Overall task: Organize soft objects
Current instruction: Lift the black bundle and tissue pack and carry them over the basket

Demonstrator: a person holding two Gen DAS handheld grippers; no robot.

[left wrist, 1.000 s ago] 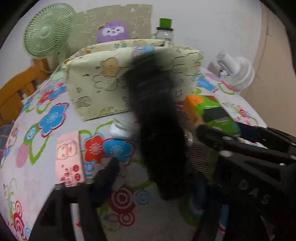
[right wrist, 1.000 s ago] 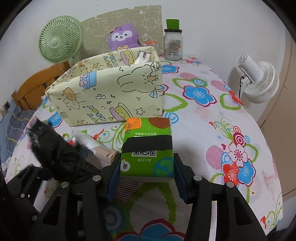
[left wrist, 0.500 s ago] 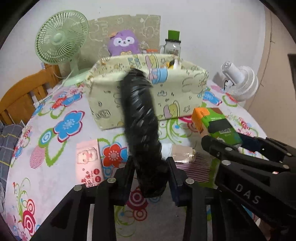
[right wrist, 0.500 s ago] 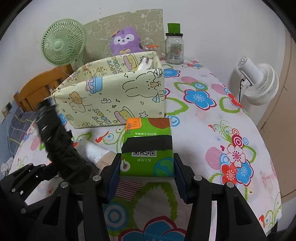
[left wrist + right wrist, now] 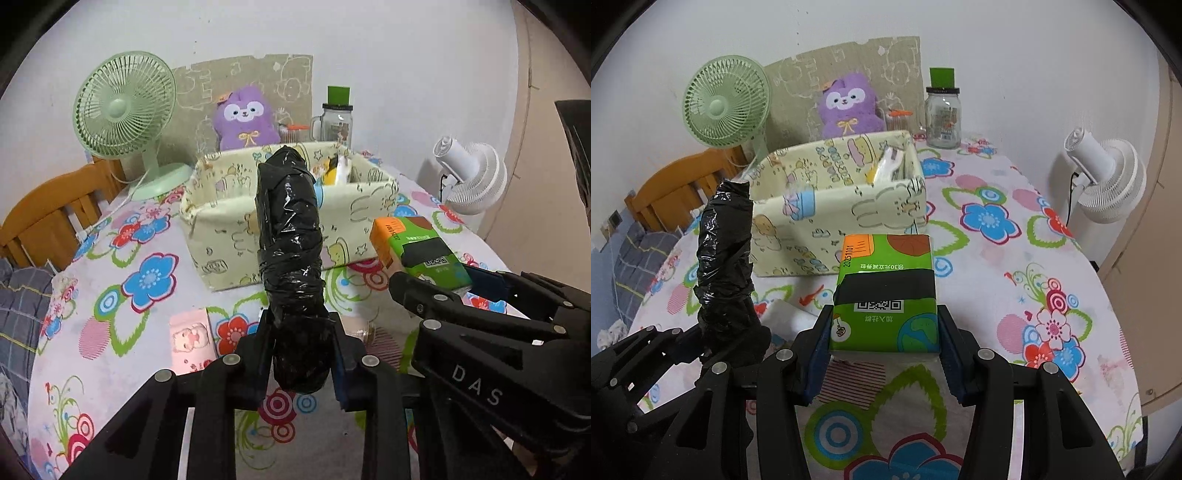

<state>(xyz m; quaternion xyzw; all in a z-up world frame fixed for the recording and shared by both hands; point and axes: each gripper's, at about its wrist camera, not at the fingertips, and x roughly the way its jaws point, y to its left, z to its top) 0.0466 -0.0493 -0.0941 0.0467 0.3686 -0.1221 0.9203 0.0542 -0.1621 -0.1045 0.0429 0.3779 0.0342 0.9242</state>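
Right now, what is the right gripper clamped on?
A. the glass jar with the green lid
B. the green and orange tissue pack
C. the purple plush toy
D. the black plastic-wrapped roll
B: in the right wrist view the right gripper is shut on the green and orange tissue pack, its blue pads pressing both sides, while the black plastic-wrapped roll sits in the left gripper.

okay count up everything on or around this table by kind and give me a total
Fans: 2, green fan and white fan
Tissue packs: 2, green tissue pack and pink tissue pack
Black plastic roll: 1
Fabric storage box: 1
Purple plush toy: 1
Glass jar: 1
Total: 8
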